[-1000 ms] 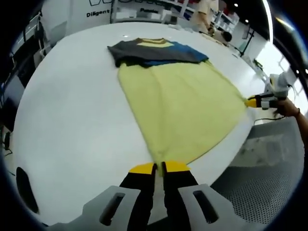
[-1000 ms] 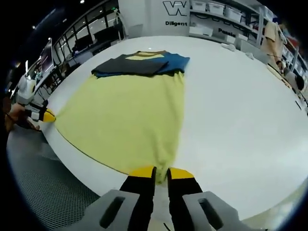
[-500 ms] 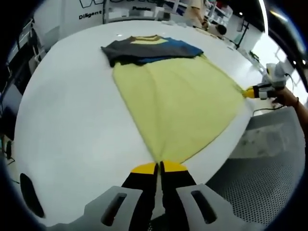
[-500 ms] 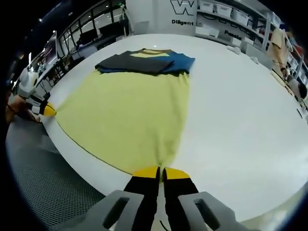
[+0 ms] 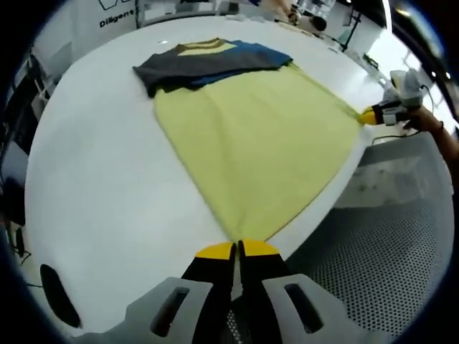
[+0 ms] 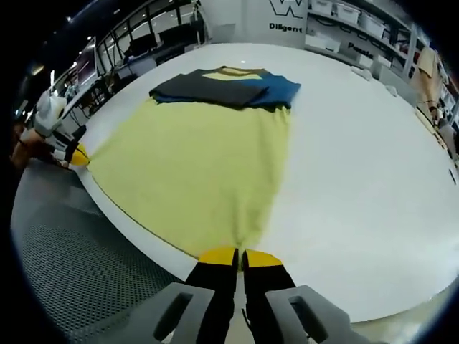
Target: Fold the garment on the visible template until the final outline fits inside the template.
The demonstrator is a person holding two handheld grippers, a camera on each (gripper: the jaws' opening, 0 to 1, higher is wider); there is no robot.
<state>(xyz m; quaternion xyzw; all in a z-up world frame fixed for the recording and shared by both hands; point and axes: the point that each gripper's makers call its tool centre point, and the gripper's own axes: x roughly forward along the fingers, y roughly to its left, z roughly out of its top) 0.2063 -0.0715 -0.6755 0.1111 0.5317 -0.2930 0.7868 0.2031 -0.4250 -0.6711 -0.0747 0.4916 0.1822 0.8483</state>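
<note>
As both corners draw back toward the table edge, each hand-held gripper, left and right, stays clamped on the garment, now stretched flat ahead, ready for folding.

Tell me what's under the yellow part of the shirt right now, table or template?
The yellow shirt body lies spread on the white table, its hem corners pinched by the left gripper and right gripper. Whatever lies beneath is covered; no template outline shows around its edges.
</note>
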